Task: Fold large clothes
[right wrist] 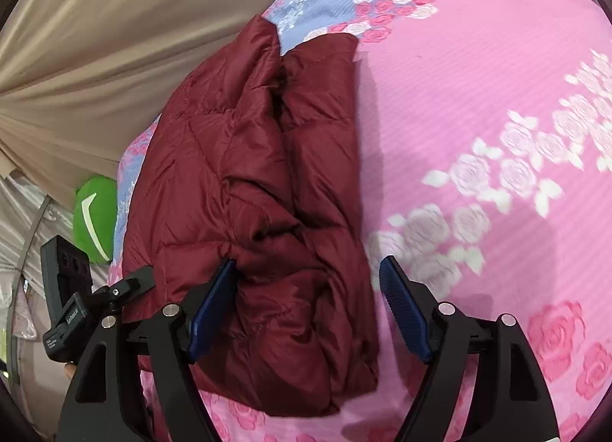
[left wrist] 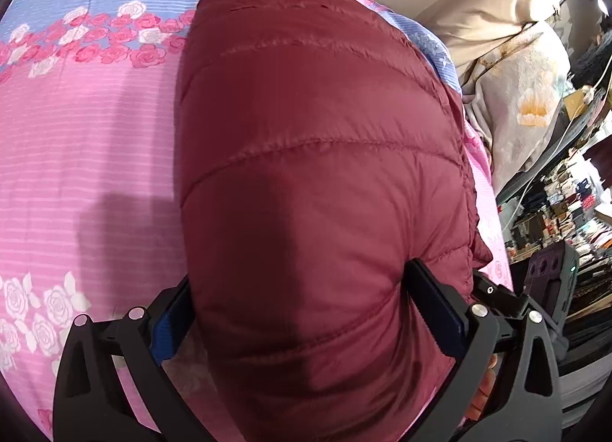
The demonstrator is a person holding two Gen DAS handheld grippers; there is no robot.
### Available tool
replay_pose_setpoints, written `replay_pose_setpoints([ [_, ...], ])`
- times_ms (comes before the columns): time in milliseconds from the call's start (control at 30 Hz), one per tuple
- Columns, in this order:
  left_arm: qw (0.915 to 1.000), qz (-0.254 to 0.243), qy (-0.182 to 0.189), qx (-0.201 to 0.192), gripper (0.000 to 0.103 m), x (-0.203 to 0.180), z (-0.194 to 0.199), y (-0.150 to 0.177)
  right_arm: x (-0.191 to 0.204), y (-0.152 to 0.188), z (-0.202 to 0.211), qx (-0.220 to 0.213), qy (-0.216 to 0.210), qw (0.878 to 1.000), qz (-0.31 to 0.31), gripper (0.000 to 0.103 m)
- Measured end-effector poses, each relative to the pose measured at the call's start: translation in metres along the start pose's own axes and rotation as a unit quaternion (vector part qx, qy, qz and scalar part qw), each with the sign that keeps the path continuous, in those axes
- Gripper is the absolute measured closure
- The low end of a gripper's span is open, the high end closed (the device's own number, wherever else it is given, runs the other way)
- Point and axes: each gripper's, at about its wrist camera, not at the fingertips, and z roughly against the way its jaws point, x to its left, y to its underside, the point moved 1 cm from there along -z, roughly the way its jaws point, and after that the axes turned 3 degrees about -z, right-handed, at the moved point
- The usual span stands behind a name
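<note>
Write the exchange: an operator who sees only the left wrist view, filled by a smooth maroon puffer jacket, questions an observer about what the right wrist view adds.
Operator: Is the right claw gripping the jacket?
Observer: No. The right claw is open; one finger is at the maroon puffer jacket, the other is over the floral bedsheet.
Operator: Is the jacket as smooth on that side?
Observer: No, it is bunched there, with layers doubled along a deep crease.
Operator: Anything past the bed's edge?
Observer: A green object with a white stripe.
</note>
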Motion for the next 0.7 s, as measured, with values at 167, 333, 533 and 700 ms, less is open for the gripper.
replay_pose_setpoints([
  [167, 0.9995, -0.016, -0.026, -0.002, 0.005, -0.008, -0.006, -0.005, 0.007, -0.012, -0.015, 0.001, 0.002, 1.0, 0.014, 0.024],
  [333, 0.9978, -0.045, -0.048, -0.009, 0.005, -0.015, -0.01, -0.011, 0.017, -0.021, -0.028, 0.003, 0.012, 1.0, 0.029, 0.021],
  [533, 0.9938, -0.09, -0.061, -0.024, 0.019, -0.02, -0.005, -0.015, 0.024, -0.022, -0.036, 0.008, -0.013, 1.0, 0.019, 0.057],
  [700, 0.9891, -0.131, -0.053, -0.043, 0.046, -0.031, 0.013, -0.023, 0.045, -0.019, -0.015, -0.036, -0.003, 0.999, 0.037, 0.081],
])
